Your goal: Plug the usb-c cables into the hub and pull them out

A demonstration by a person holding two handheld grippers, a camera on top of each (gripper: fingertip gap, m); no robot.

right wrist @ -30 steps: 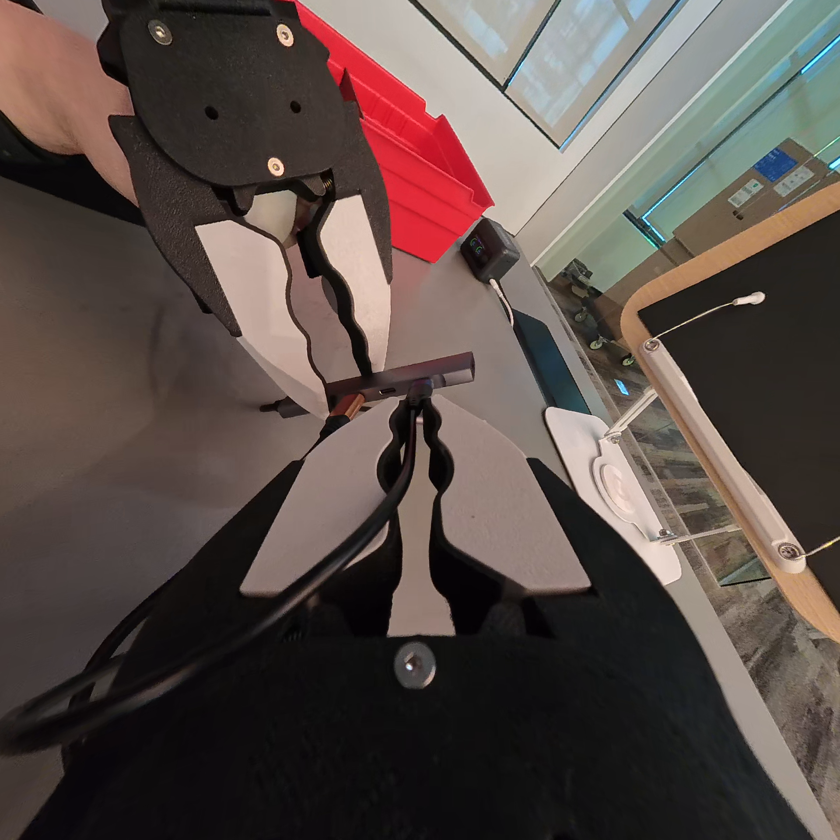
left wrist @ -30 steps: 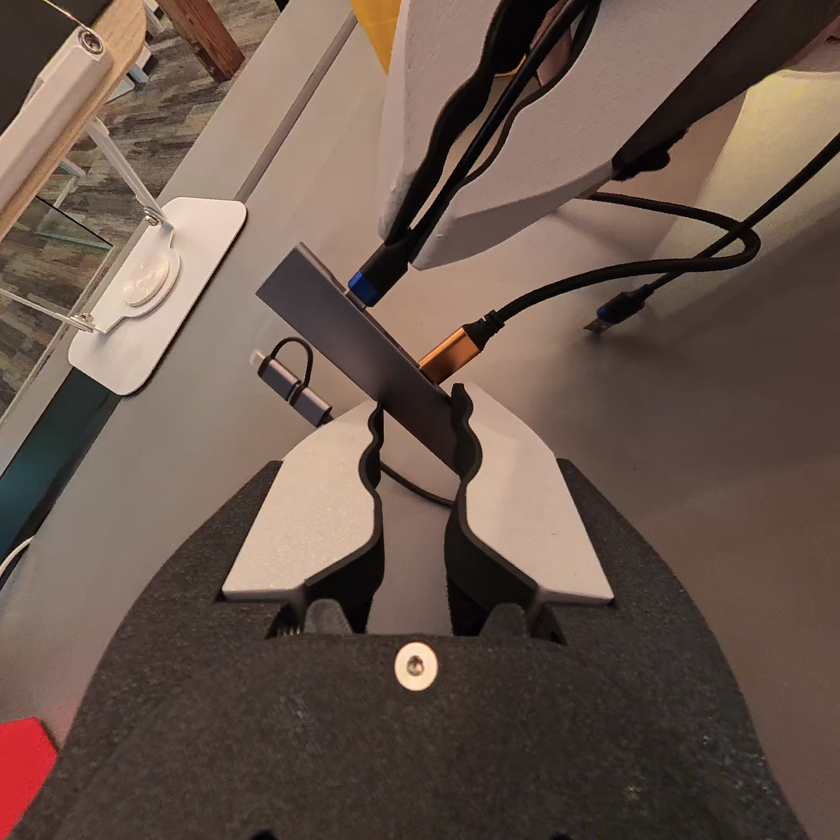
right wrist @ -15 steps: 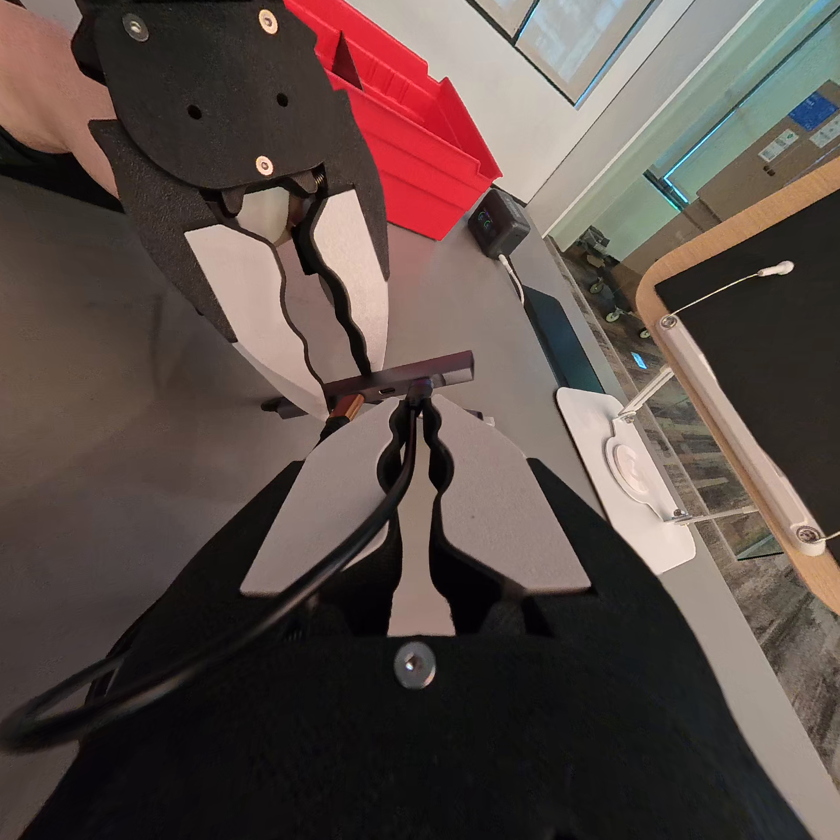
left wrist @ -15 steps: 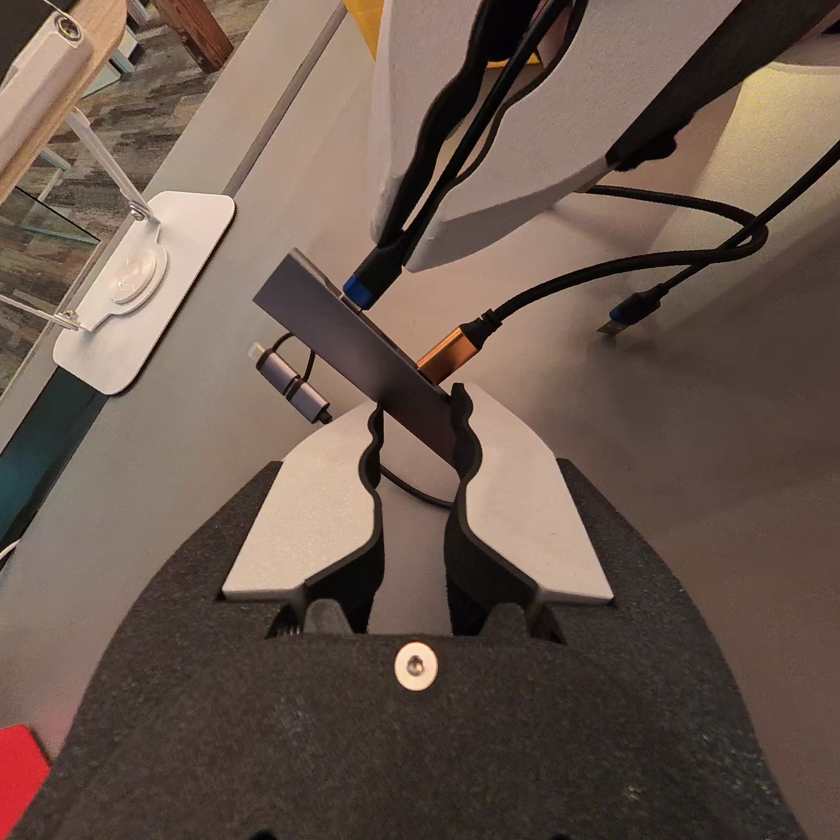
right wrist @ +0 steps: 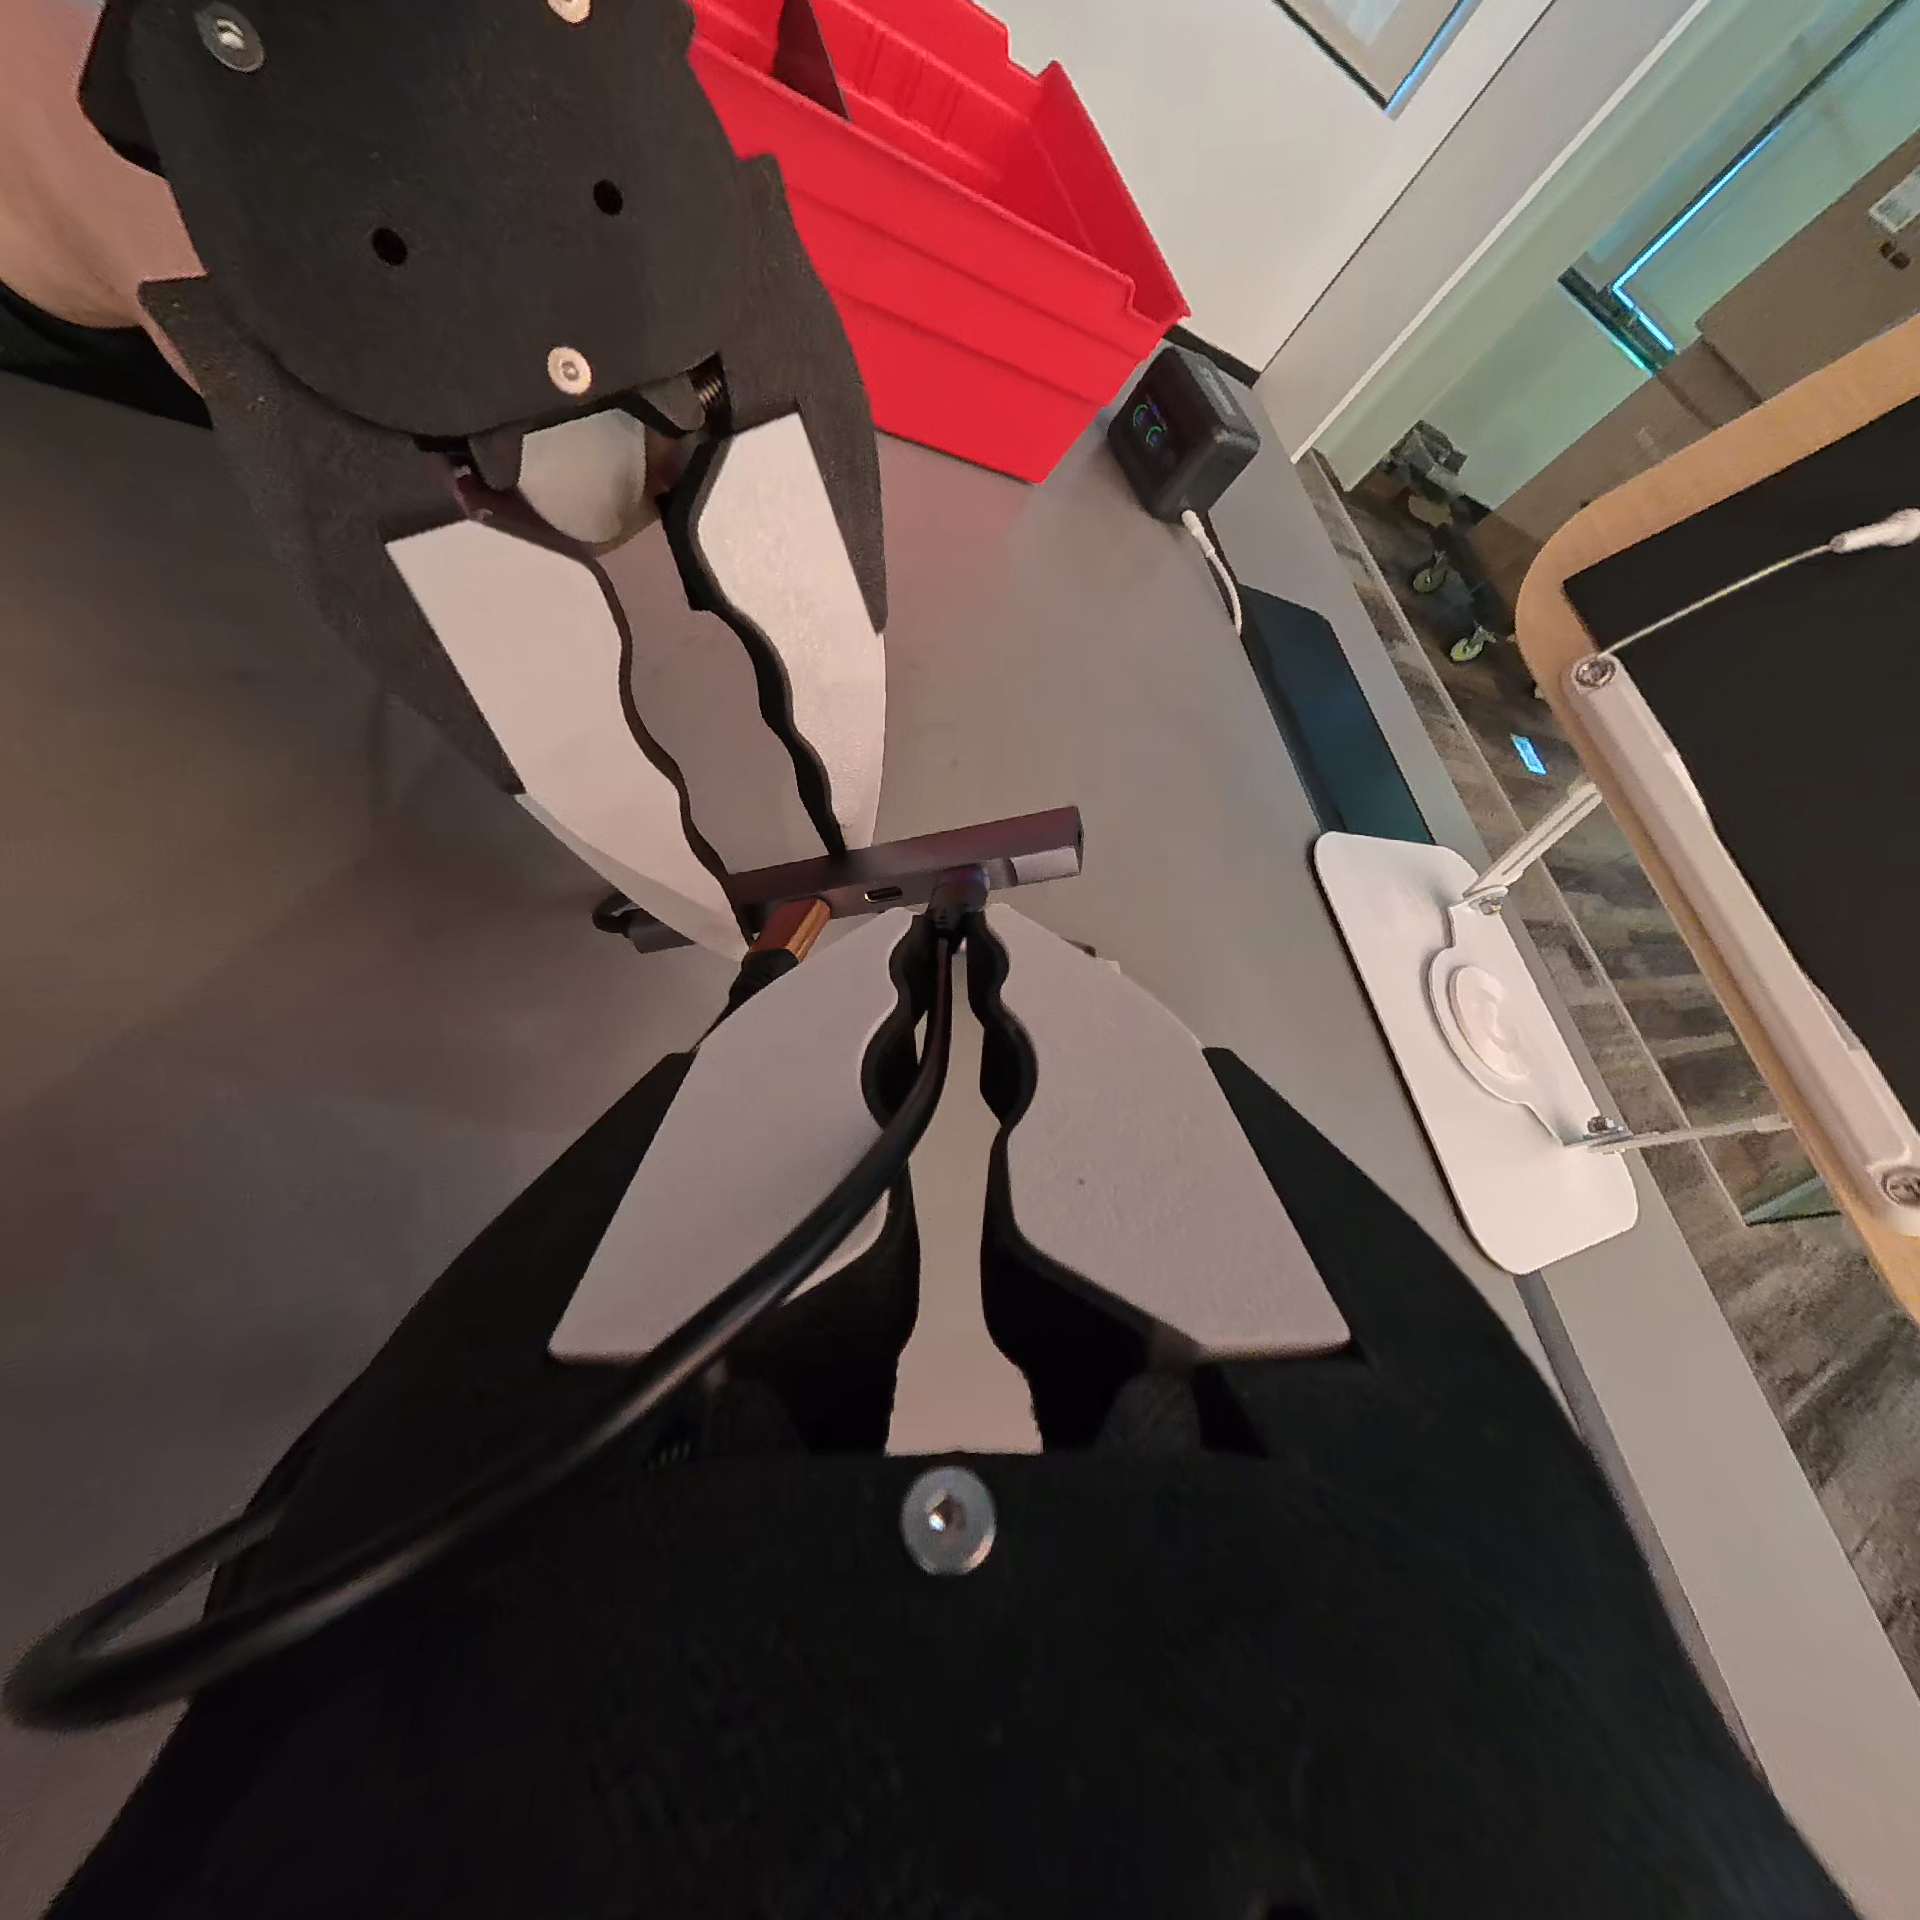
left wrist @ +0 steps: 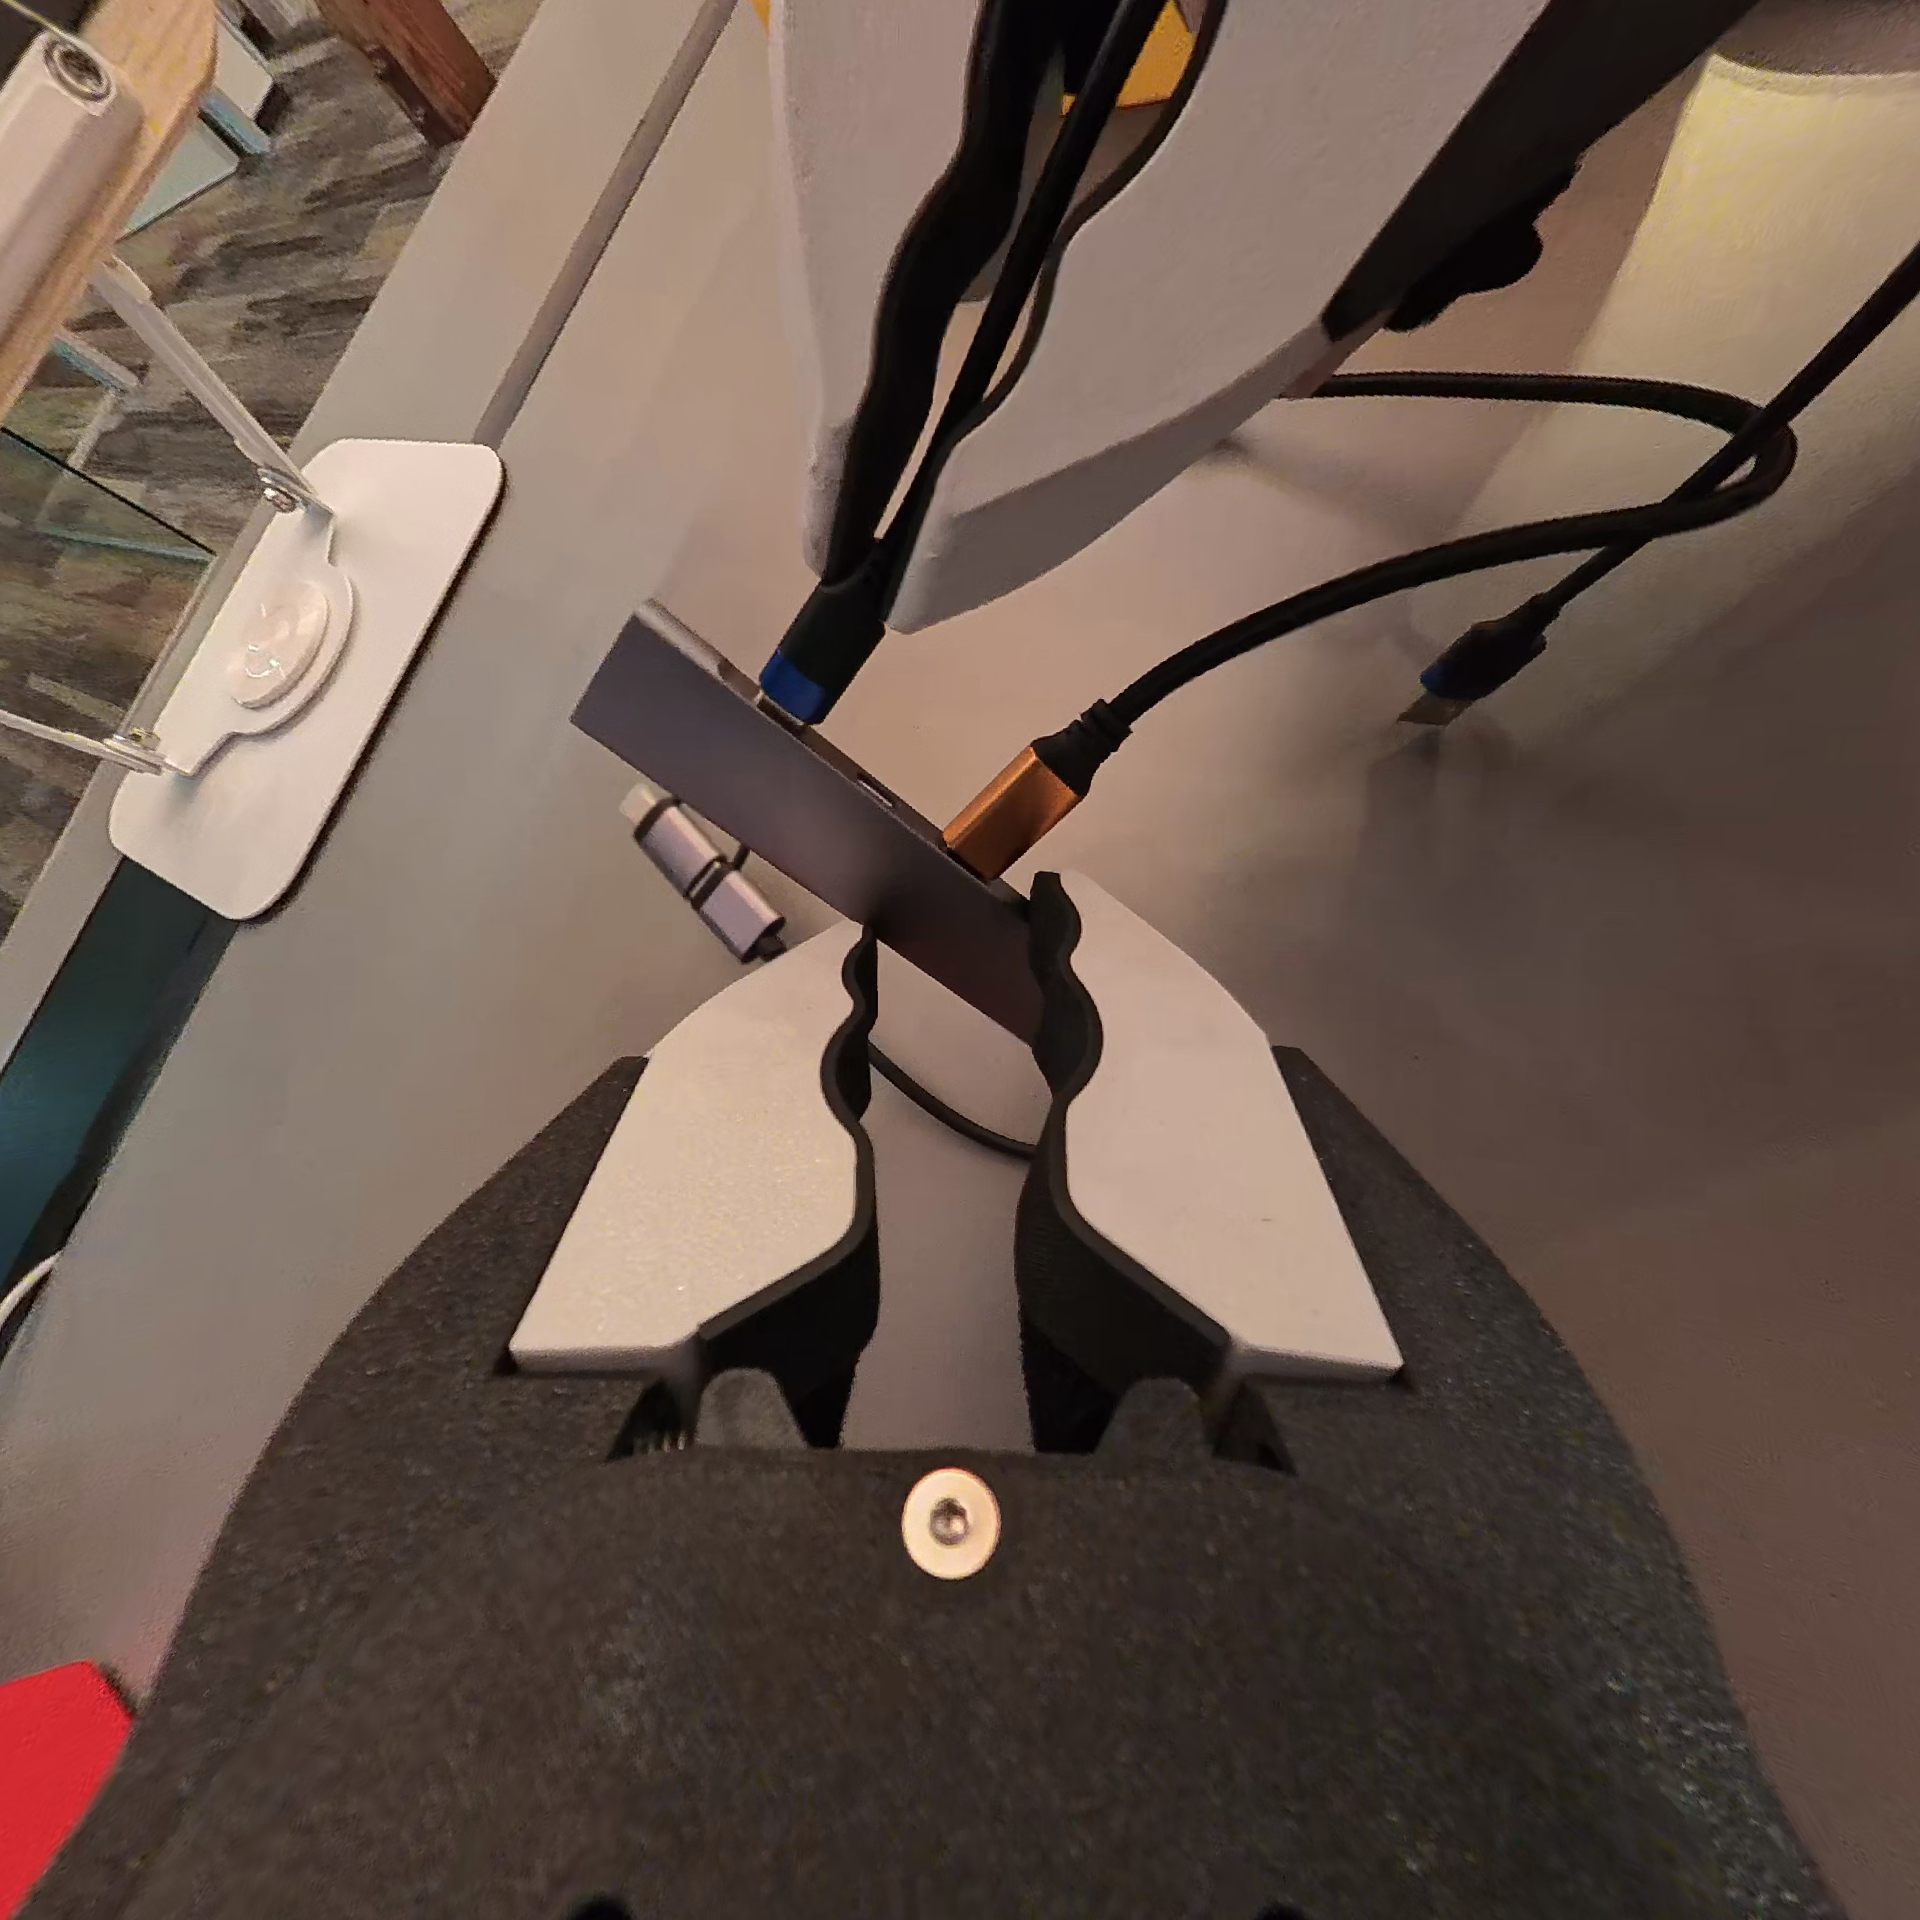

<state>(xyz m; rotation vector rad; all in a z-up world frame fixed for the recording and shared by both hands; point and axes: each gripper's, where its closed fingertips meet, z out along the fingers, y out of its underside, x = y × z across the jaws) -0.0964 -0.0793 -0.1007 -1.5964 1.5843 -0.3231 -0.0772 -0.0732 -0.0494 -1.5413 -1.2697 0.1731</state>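
- The left gripper [left wrist: 951, 935] is clamped on one end of the hub [left wrist: 790, 810], a slim dark grey bar. The bar sits across the tips of the fingers and is lifted above the grey table [left wrist: 1558, 1143].
- In the right wrist view the same hub [right wrist: 904, 868] runs crosswise just in front of the right gripper [right wrist: 940, 940], with the left gripper [right wrist: 774, 842] coming down on its left end from above.
- The right gripper is closed on the blue-tipped plug [left wrist: 816, 655] of a black cable [right wrist: 644, 1382]. The plug touches the hub at a port near the free end; how deep it sits, I cannot tell.
- The black cable goes back between the right fingers and makes a wide loop to the left.
- An orange-tipped plug [left wrist: 1008, 805] sits in a port near the held end of the hub, and its braided black cable [left wrist: 1507, 540] curves away over the table.
- One port [right wrist: 883, 894] between the two plugs is free.
- A second blue plug [left wrist: 1475, 670] lies loose on the table, well apart from the hub.
- A small grey adapter [left wrist: 707, 873] lies on the table just behind the hub.
- A red bin [right wrist: 935, 260] stands behind the left gripper, with a small black device [right wrist: 1179, 431] beside it.
- A white plate [right wrist: 1475, 1049] lies near the table edge.
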